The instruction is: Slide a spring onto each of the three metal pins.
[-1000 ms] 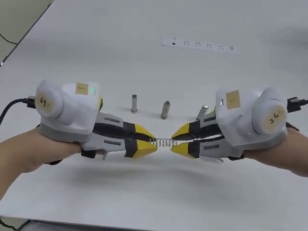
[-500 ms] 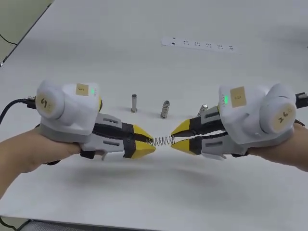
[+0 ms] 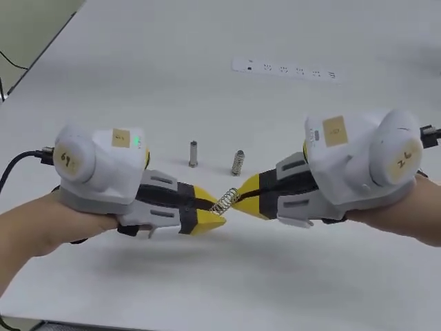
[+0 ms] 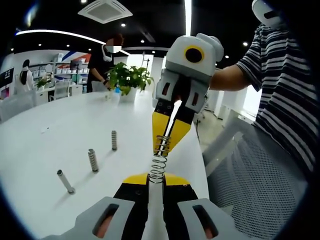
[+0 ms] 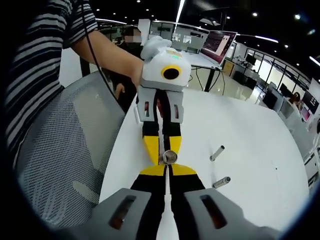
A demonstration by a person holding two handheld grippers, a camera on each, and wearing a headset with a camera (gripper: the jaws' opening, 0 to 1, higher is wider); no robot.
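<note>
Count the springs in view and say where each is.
3. The held spring spans the left gripper and right gripper. A second spring sits on the middle pin, a third spring on the farthest pin. None seems hidden.

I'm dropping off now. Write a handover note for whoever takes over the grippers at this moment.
Left gripper: shut on one end of the small coiled steel spring.
Right gripper: shut on its other end.
Done: the middle metal pin and the far metal pin each carry a spring.
Left: slide the held spring onto the bare metal pin.
</note>
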